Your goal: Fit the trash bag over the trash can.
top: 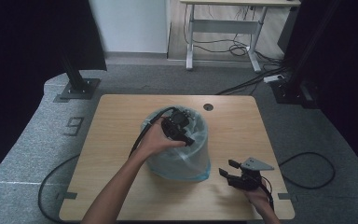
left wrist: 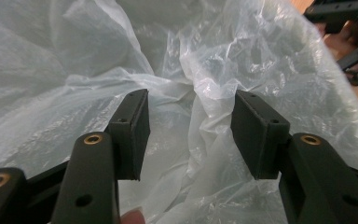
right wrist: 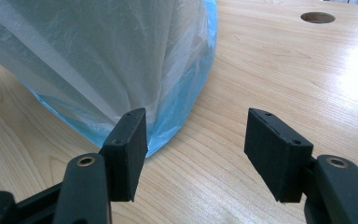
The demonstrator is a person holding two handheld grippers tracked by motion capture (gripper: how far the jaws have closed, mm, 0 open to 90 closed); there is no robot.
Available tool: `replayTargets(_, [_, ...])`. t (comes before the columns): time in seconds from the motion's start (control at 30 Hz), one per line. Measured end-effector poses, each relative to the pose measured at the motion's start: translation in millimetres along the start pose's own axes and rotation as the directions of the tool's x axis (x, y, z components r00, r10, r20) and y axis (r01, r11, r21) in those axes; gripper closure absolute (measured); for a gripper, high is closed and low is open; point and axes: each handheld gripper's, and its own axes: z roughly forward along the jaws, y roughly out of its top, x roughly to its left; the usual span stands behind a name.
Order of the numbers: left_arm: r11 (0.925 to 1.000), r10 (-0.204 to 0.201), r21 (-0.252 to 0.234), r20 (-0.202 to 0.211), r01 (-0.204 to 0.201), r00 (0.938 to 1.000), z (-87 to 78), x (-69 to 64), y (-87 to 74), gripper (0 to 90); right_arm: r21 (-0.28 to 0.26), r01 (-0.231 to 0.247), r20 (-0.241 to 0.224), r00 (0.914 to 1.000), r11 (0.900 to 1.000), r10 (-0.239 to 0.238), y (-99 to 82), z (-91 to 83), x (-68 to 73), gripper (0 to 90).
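A small bin lined with a thin plastic bag stood near the middle of the tabletop. The left gripper reached down into the mouth of the bin, and in the left gripper view its jaws were apart, with a crumpled fold of the bag rising between them but not pressed by the pads. The right gripper rested low at the near right of the tabletop, apart from the bin, its jaws also apart and holding nothing; in the right gripper view the blue foot of the bin lay just beyond its left jaw. From here the risk seemed to be in the film itself. If the left gripper closed on only a thin fold, the bag could slip out or tear. A hard pull could also lift or tip the light bin, because the right gripper was not steadying it.
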Motion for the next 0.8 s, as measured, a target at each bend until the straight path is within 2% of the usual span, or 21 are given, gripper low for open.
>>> replayTargets(0.13, [0.9997, -0.016, 0.016, 0.016, 0.016, 0.9997, 1.8, 2.0, 1.6, 46.9, 0.001, 0.001, 0.000, 1.0000, 1.0000, -0.001, -0.1, 0.4, 0.2, 38.3])
replayTargets(0.23, [0.9997, -0.024, 0.003, 0.030, 0.024, 0.9993, -0.1, 3.3, 0.3, 46.6, 0.004, 0.003, 0.000, 1.0000, 1.0000, -0.003, -0.1, 0.2, 0.3, 38.3])
replayTargets(0.4, [0.9946, -0.047, -0.090, 0.049, 0.051, 0.9977, -21.5, 7.2, -11.7, 45.8, 0.001, -0.003, 0.005, 1.0000, 1.0000, 0.003, -0.3, -1.5, -1.5, 38.3])
replayTargets(0.6, [0.9879, -0.045, -0.147, 0.036, 0.050, 0.9983, -48.6, 7.1, -34.2, 44.9, 0.005, -0.006, 0.010, 0.9999, 1.0000, 0.006, -0.5, -1.0, -3.0, 38.4])
replayTargets(0.7, [0.9884, -0.038, -0.146, 0.029, 0.042, 0.9989, -54.4, 5.9, -43.7, 44.9, 0.017, -0.007, 0.007, 1.0000, 0.9998, 0.007, -0.6, -0.2, -2.5, 38.4])
replayTargets(0.8, [0.9932, -0.035, -0.111, 0.015, 0.036, 0.9993, -54.9, 6.6, -51.9, 45.2, 0.031, -0.008, 0.006, 1.0000, 0.9995, 0.007, -1.3, 1.8, -1.9, 38.4])
